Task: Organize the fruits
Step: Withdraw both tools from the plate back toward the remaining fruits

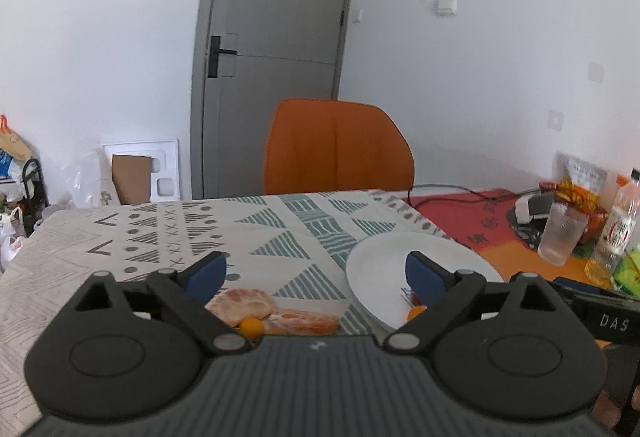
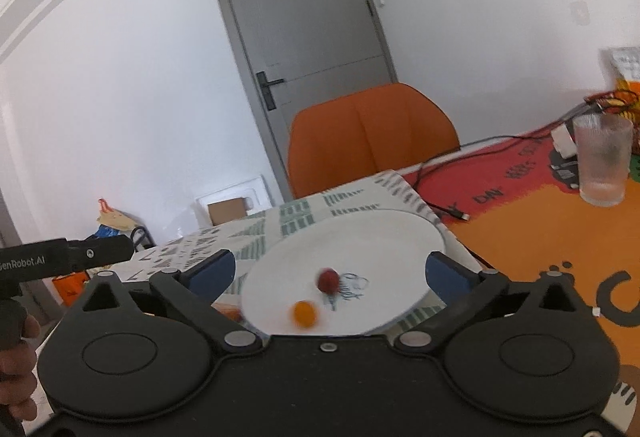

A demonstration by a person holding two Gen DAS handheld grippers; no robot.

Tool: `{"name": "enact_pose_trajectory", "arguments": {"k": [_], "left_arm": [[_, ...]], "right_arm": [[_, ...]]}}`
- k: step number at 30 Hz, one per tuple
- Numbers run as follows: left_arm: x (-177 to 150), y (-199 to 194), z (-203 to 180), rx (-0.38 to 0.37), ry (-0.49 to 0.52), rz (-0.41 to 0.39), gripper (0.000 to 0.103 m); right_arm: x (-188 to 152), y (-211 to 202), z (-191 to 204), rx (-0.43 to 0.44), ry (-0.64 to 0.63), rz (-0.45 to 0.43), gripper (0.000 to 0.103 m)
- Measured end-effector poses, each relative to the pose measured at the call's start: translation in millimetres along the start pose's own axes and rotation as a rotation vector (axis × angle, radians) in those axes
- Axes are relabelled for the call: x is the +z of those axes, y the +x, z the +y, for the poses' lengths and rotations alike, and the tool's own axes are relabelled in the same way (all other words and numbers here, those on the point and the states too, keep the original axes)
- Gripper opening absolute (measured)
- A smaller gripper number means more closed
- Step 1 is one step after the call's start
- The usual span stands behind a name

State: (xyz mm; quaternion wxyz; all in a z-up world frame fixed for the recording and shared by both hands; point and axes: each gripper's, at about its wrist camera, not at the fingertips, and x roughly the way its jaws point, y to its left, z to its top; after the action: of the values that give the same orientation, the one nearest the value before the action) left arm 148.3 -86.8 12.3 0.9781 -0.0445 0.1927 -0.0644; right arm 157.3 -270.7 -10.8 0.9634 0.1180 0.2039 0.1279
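A white plate [image 2: 360, 237] lies on the patterned tablecloth, holding a small red fruit [image 2: 329, 280] and a small orange fruit [image 2: 305, 314], both blurred. My right gripper [image 2: 330, 271] stands open above the plate, nothing between its blue pads. In the left wrist view the same plate [image 1: 380, 261] sits to the right. Peeled citrus pieces [image 1: 244, 303] [image 1: 308, 321] and a small orange fruit [image 1: 251, 326] rest on the cloth just below my left gripper [image 1: 316, 269], which is open and empty. Another small orange fruit [image 1: 416, 313] peeks out on the plate's near edge.
An orange chair [image 1: 338, 147] stands at the table's far side before a grey door. A ribbed glass [image 2: 603, 159], a bottle [image 1: 616, 229], snack packets and a black cable [image 2: 448, 205] occupy the red-orange mat on the right. A hand [image 2: 16, 369] holds the left gripper's handle.
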Motion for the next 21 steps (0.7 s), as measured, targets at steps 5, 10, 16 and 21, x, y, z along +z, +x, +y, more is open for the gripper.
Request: {"name": "enact_pose_trajectory", "arguments": {"k": [5, 10, 16, 21], "left_arm": [[1.3, -16.4, 15.5, 0.015, -0.030, -0.024, 0.098], [2.4, -32.4, 30.9, 0.034, -0.059, -0.043, 0.100], [0.1, -48.0, 48.0, 0.064, -0.081, -0.059, 0.100], [-2.5, -56.9, 60.0, 0.092, -0.098, -0.064, 0.100]], "right_arm": [[1.9, -4.4, 18.8, 0.025, -0.040, -0.001, 0.103], [2.0, -6.8, 32.4, 0.041, -0.061, 0.002, 0.103], [2.2, -8.3, 44.9, 0.069, -0.069, 0.016, 0.103], [2.0, -8.6, 57.0, 0.092, -0.090, 0.027, 0.103]]}}
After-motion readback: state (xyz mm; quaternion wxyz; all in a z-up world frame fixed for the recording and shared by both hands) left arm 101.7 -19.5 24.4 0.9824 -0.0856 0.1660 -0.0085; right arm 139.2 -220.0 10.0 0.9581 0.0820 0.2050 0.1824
